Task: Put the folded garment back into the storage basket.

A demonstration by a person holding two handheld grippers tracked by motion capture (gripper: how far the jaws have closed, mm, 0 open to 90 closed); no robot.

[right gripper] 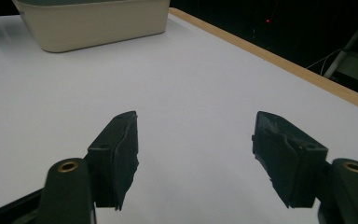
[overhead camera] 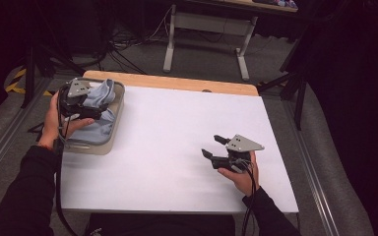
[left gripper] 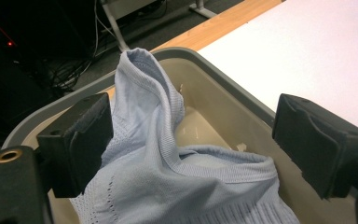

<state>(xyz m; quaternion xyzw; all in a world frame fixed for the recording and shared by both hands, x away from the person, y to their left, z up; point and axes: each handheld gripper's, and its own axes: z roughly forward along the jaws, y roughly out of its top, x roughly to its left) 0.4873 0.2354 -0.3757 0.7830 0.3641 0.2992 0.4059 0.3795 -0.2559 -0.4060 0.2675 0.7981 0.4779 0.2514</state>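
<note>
Two grippers work a white table [overhead camera: 177, 147]: the left gripper [overhead camera: 86, 101] hovers over a beige bin [overhead camera: 109, 140]. Its view shows jaws spread around a pale blue garment [left gripper: 168, 163] lying inside. The right gripper [right gripper: 193, 154] gapes, holding nothing.

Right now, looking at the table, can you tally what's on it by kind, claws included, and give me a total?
Light blue cloth: 1, lying in the bin
Beige bin: 1
Left claw: 1, open over the cloth
Right claw: 1, open over the white table
Total: 4
</note>
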